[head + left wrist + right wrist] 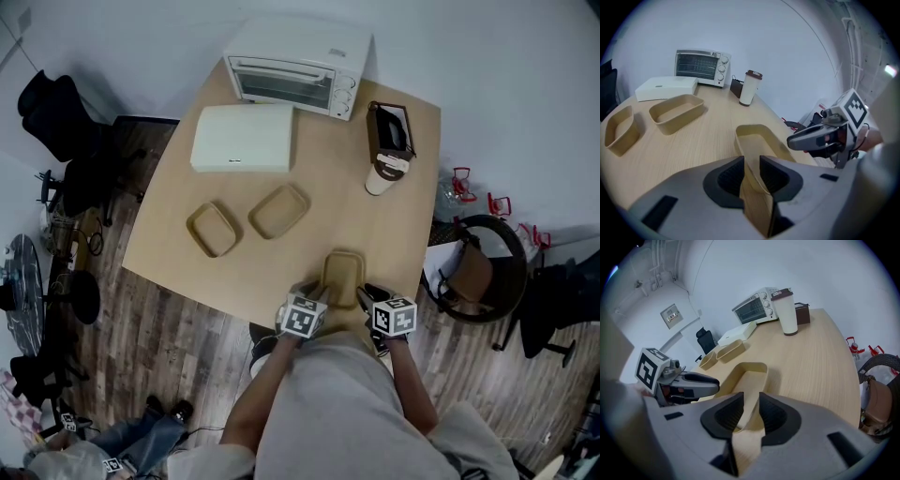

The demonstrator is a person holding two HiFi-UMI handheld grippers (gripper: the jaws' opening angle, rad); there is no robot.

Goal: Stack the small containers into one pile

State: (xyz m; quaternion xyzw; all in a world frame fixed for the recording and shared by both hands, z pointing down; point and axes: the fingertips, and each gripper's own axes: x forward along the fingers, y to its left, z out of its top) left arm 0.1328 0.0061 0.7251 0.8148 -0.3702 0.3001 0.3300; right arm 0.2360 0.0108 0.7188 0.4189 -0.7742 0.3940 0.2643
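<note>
Three tan oblong containers are on the wooden table. The nearest container sits at the front edge, between my two grippers. My left gripper holds that container by its left rim, and the thin wall is pinched between the pads. My right gripper straddles the right rim of the same container; its jaws stand slightly apart around the wall. The two other containers lie side by side farther out to the left, away from both grippers.
At the back of the table stand a white toaster oven, a flat white box, a lidded paper cup and a brown holder. A chair with a brown bag stands just off the right edge.
</note>
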